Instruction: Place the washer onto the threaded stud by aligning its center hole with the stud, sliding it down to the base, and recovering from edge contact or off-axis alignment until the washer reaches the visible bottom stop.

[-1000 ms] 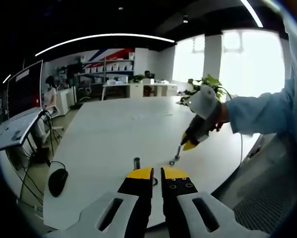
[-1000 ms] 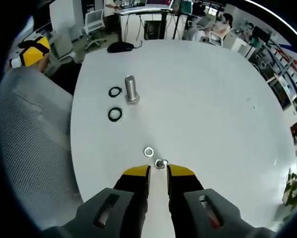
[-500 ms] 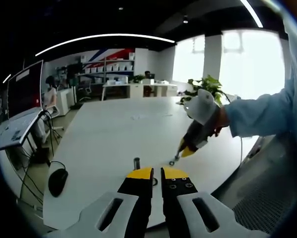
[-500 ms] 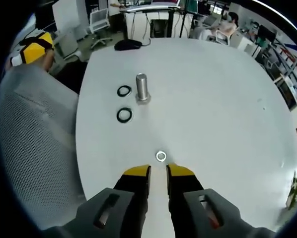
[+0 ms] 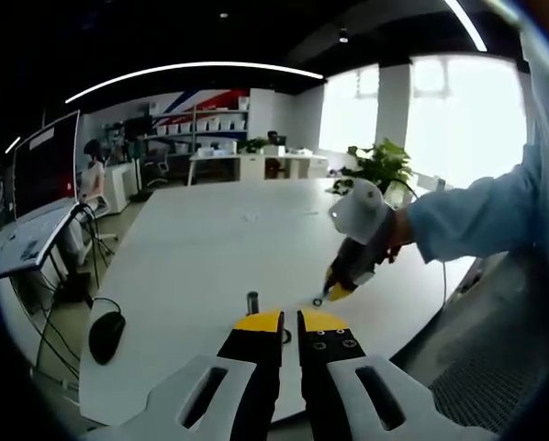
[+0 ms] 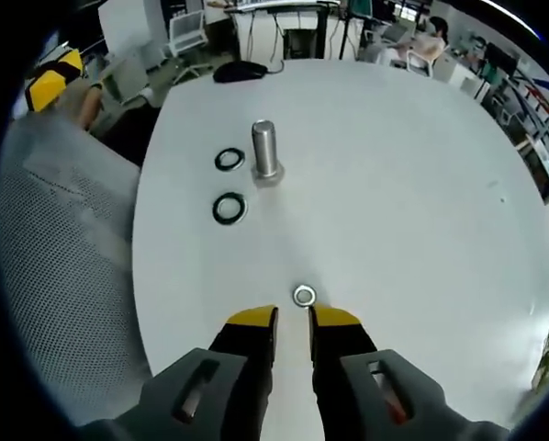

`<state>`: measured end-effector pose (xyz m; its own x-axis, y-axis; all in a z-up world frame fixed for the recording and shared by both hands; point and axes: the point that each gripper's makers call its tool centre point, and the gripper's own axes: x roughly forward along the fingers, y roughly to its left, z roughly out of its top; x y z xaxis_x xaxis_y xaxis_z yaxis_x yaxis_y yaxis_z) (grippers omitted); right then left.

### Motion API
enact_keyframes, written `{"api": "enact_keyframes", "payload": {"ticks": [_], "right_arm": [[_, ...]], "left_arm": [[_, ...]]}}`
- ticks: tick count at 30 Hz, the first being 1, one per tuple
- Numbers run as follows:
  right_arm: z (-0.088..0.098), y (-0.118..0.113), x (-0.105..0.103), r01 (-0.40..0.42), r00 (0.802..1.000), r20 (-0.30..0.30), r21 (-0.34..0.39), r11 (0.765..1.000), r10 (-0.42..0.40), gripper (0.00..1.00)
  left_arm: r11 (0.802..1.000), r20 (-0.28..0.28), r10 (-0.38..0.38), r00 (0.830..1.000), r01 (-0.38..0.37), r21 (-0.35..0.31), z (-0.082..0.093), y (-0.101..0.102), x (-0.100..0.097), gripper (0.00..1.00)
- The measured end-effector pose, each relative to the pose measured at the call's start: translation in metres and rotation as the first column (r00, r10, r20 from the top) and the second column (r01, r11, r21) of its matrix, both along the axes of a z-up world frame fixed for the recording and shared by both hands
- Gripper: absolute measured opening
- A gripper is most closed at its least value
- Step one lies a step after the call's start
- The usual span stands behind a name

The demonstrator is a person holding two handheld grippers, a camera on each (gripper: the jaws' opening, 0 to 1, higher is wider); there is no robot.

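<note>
Shiny metal washer (image 6: 304,295) (matt white table (image 6: 394,184))

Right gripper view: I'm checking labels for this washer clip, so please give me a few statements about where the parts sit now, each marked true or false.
1. The silver washer lies flat on the white table, just ahead of the right hand-held gripper. True.
2. The washer is already on the threaded stud. False: it lies apart from it, nearer the gripper.
3. The stud stands upright. True.
4. Two black rings lie beside the stud. True.
5. The right gripper is shut on the washer. False: its jaws are apart, with the washer beyond the tips.
</note>
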<state>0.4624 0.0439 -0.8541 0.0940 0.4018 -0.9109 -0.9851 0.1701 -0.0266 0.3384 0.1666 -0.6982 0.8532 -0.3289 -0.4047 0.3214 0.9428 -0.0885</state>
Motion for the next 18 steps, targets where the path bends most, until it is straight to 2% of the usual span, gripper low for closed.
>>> {"api": "enact_keyframes", "payload": {"ticks": [18], "right_arm": [[-0.019, 0.001, 0.008, 0.032, 0.999, -0.012, -0.022, 0.999, -0.032, 0.17]], "left_arm": [[1.0, -0.005, -0.003, 1.0, 0.003, 0.003, -0.001, 0.0, 0.0, 0.04]]}}
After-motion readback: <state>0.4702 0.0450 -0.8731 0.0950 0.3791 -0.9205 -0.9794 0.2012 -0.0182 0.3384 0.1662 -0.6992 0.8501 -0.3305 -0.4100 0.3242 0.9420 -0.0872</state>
